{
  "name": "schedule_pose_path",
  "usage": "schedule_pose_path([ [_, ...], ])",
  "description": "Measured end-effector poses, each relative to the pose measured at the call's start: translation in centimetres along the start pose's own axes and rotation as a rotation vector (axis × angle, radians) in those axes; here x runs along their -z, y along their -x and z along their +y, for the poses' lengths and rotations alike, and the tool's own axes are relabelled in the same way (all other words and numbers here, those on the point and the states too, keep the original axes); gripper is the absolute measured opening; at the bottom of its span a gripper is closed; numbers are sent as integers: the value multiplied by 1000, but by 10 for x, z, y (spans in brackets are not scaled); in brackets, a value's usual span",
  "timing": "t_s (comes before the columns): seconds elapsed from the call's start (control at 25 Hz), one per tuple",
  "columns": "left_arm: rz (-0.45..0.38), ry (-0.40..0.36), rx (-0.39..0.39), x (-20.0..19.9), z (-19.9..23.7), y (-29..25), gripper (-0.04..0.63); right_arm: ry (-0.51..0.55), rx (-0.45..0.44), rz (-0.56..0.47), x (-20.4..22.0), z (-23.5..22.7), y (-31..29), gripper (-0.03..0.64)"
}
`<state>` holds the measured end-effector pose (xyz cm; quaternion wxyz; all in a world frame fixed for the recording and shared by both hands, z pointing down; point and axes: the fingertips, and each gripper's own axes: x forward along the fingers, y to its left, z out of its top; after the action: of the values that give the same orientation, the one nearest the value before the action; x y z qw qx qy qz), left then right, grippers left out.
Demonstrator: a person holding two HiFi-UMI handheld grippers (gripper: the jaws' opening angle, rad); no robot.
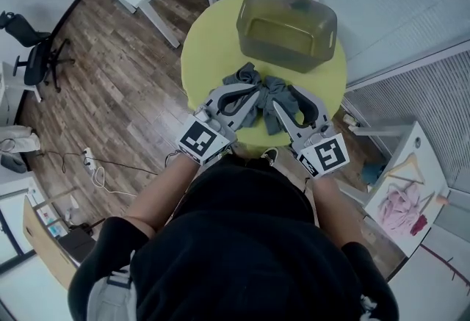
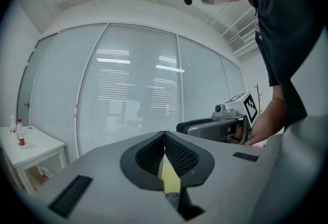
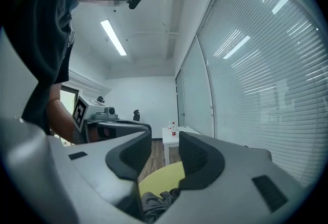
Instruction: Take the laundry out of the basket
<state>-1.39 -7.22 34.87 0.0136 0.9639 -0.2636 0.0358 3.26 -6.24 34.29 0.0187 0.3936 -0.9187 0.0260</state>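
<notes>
Matt plastic, ribbed pads, soft cloth and a smooth tabletop

The left gripper [image 2: 164, 136] and right gripper [image 3: 161, 142] have smooth, matt grey plastic shells, and their pads [image 2: 180, 156] are black with a fine ribbed grain. Below the right fingers the laundry [image 3: 154, 203] is soft, dull grey cloth, crumpled. Under it, the table [image 1: 213, 55] looks smooth and matt yellow. Beyond the fingertips, the basket [image 1: 286, 29] is cloudy see-through plastic with a slight sheen. The floor [image 1: 125, 77] is brown wood planks.

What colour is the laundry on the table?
The laundry is dark grey; the head view shows it best.
</notes>
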Motion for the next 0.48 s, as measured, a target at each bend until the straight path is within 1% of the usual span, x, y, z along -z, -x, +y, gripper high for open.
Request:
schedule_pose_path([
  [0.08, -29, 22, -7, -4, -1, -1, 11, 7, 7, -7, -3, 0, 0, 153],
  [0.16, -46, 33, -7, -7, -3, -4, 11, 5, 14, -15, -6, -2, 1, 83],
  [0.2, -46, 32, -2, -8, -4, -5, 10, 2, 17, -19, -7, -3, 2, 59],
  [0.36, -38, 29, 13, -10, -7, -6, 11, 16, 30, -30, -13, -4, 4, 26],
  [0.48, -46, 32, 15, -10, -8, -7, 10, 18, 36, -36, -15, -5, 5, 23],
])
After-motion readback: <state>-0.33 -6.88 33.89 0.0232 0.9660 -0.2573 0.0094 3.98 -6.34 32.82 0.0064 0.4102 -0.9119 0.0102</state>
